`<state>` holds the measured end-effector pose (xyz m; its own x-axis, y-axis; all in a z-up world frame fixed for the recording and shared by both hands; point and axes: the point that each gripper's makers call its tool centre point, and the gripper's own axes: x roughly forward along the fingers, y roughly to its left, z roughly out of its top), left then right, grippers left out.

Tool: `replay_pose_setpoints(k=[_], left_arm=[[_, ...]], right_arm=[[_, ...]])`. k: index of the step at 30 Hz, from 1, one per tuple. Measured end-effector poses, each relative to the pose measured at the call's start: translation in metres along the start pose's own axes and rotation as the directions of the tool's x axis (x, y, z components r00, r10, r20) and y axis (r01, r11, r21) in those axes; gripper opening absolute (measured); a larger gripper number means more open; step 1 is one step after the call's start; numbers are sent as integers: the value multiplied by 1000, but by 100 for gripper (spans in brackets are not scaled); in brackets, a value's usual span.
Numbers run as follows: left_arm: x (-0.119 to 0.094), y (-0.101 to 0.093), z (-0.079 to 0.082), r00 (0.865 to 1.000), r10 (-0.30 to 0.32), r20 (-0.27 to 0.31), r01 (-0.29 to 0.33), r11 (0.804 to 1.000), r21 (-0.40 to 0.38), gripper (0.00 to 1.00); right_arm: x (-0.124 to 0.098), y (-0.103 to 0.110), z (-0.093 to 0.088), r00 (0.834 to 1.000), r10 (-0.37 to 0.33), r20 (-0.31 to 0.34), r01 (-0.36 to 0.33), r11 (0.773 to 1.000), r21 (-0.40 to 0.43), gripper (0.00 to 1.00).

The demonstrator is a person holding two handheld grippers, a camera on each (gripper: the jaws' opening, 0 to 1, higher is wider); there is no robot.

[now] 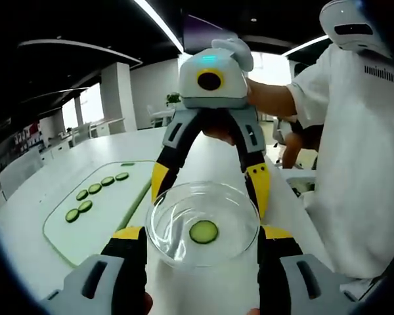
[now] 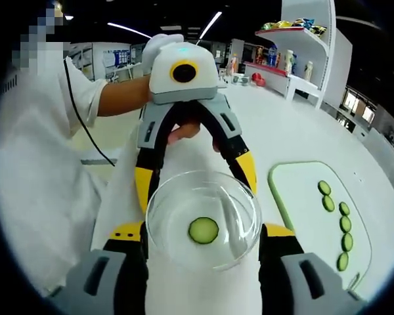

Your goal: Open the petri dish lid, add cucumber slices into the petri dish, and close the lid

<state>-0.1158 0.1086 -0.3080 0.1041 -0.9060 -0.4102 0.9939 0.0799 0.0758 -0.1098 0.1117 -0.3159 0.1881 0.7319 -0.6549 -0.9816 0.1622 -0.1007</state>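
Observation:
A clear round petri dish (image 1: 177, 236) (image 2: 236, 230) with one cucumber slice (image 1: 203, 231) (image 2: 203, 230) in it sits on the white table between two grippers that face each other. In the left gripper view, my left gripper (image 1: 202, 239) has a yellow-and-black jaw against each side of the dish. My right gripper (image 1: 210, 197) comes in from the far side, its tips at the dish's far rim. The right gripper view mirrors this: right gripper (image 2: 202, 239) near, left gripper (image 2: 196, 190) far. I cannot tell the lid from the base.
A pale green cutting board (image 1: 98, 223) (image 2: 302, 197) with several cucumber slices (image 1: 95, 189) (image 2: 345, 224) lies beside the dish. A person in a white shirt (image 1: 361, 164) (image 2: 33, 164) stands at the table's edge. Shelves with goods (image 2: 295, 39) stand behind.

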Motion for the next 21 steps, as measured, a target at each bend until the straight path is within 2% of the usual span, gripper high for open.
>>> replay_pose_setpoints(k=[21], left_arm=[[6, 0, -7, 1000, -13, -11, 13, 1000, -9, 68]], right_arm=[[3, -1, -7, 1000, 3, 1, -3, 1000, 17, 68]])
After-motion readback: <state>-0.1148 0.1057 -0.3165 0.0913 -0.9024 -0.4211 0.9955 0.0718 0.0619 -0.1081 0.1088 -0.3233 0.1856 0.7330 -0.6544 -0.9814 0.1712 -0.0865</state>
